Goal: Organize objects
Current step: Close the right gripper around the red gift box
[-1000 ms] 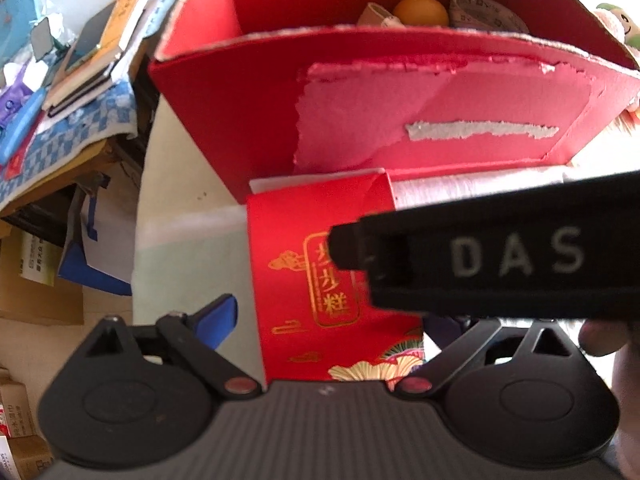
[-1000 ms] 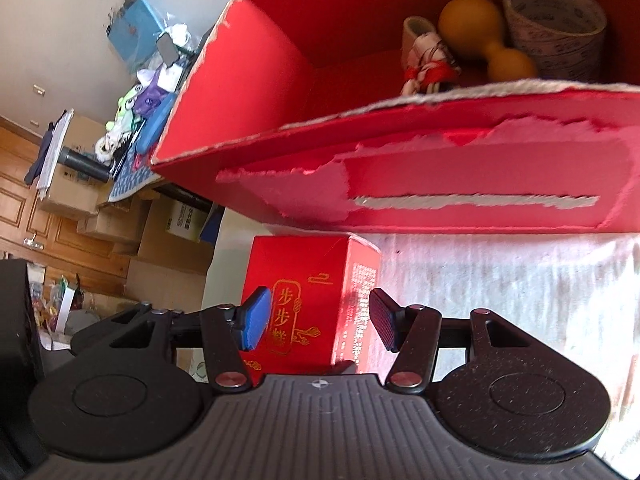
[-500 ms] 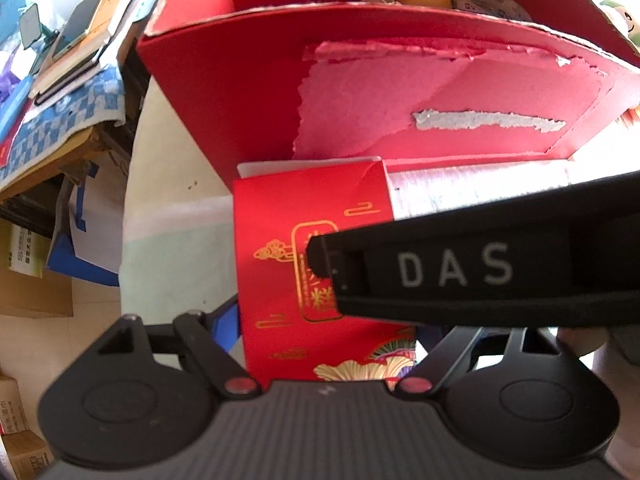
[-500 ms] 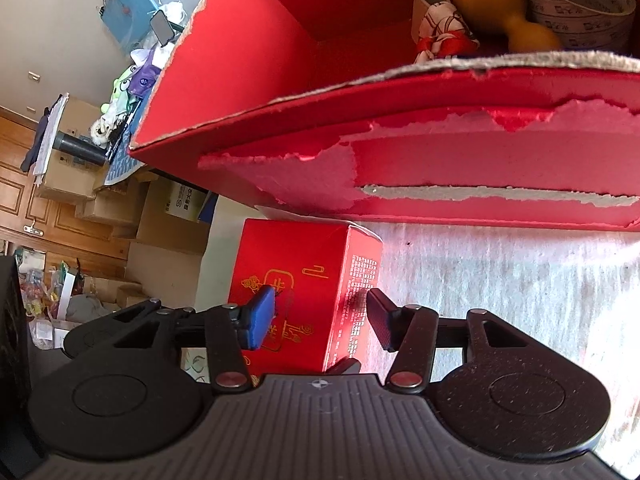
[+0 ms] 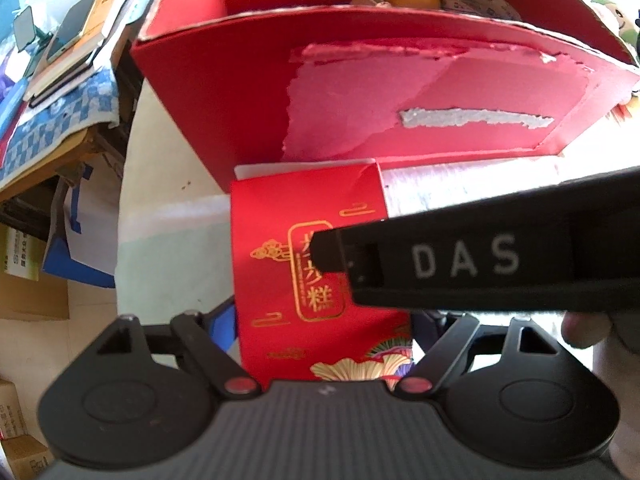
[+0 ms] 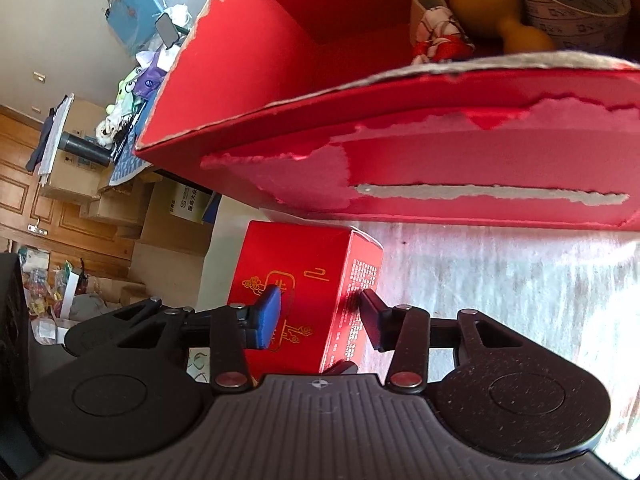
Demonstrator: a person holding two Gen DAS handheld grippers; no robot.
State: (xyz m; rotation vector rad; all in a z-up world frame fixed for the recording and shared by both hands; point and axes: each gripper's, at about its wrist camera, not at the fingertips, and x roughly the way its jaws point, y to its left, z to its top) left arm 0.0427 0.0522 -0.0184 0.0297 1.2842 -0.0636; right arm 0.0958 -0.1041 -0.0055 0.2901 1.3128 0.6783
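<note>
A small red carton (image 6: 308, 300) with gold lettering stands upright on the bench (image 6: 500, 280), just in front of the near wall of a big open red box (image 6: 400, 152). Both tools are at the carton. The right tool (image 6: 318, 314) straddles it, blue pad (image 6: 268, 316) on the printed front and black pad at the side face; its jaws are closing with the carton between them, the black pad at or just touching the surface, the blue one seemingly short of a firm press. The left tool (image 5: 320, 344) comes almost straight down with the carton also between its jaws, which are closing too; its pads are mostly hidden behind the carton and the right tool's black body, so I cannot tell whether they touch.

The big box already holds a roll of tape (image 6: 576, 4), a yellow gourd-shaped toy (image 6: 492, 8) and a small figure in red and white cloth (image 6: 440, 40), all gathered at its far right. That suggests the carton is meant to join them, and it stands close to the box wall so the lift over the torn rim is short. Taking it with both tools likely steadies a tall, light carton that could tip. To the left, off the bench, books (image 5: 76, 36) and clutter lie on a checked cloth.
</note>
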